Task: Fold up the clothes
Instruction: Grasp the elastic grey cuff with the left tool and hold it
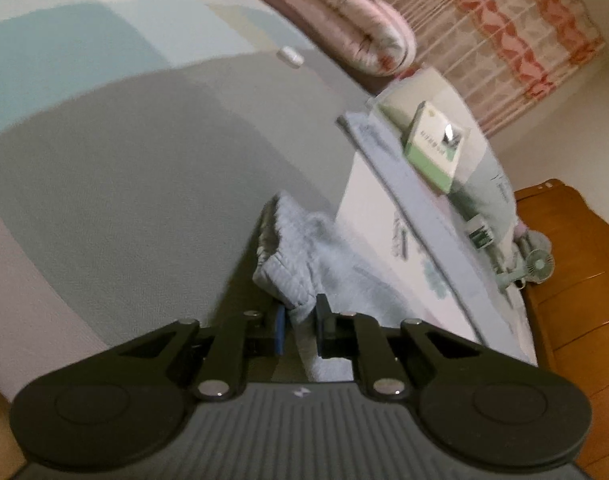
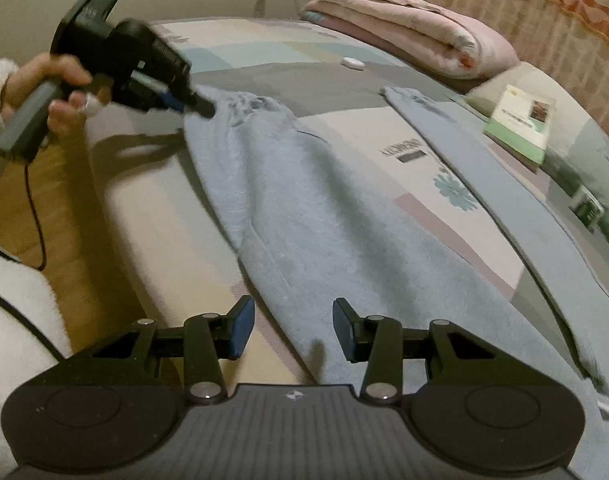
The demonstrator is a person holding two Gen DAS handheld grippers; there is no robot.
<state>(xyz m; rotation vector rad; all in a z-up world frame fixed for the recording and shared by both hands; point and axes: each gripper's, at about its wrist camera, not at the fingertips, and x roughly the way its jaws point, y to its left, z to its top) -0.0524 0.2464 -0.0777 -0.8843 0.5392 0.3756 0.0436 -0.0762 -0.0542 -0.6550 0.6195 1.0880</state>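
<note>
Light blue trousers [image 2: 324, 216] lie spread on the bed [image 2: 152, 240], 2 legs running away from the right wrist camera toward a folded pink quilt [image 2: 416, 36]. Landmark for all places: the trousers.

Left gripper [image 1: 300, 320]: fingers narrow, clamped on the bunched cuff of 1 trouser leg; cloth fills the gap between the pads. The right wrist view confirms it from outside: the left gripper [image 2: 206, 108] grips the far end of the left-side leg, which is gathered into wrinkles at the tip. A hand [image 2: 44, 84] with a white fluffy sleeve holds the gripper's grey handle; a black cable hangs from it.

Right gripper [image 2: 292, 330]: fingers about half apart, above the near part of the trousers. Cloth lies beneath the gap; pads not pressing on it.

Seen only in the right wrist view: full layout of both legs, the second leg lying flat on the right side, the hand, and patterned sheet with a blue flower between the legs.

Seen only in the left wrist view: a wooden cabinet [image 1: 576, 280] beyond the trousers on the right, and a small green fan [image 1: 538, 266] near it.

In both: a green booklet [image 2: 522, 120] right of the trousers, a small white object [image 2: 352, 62] past the cuffs, and a red-patterned curtain [image 1: 504, 28] behind the quilt.
</note>
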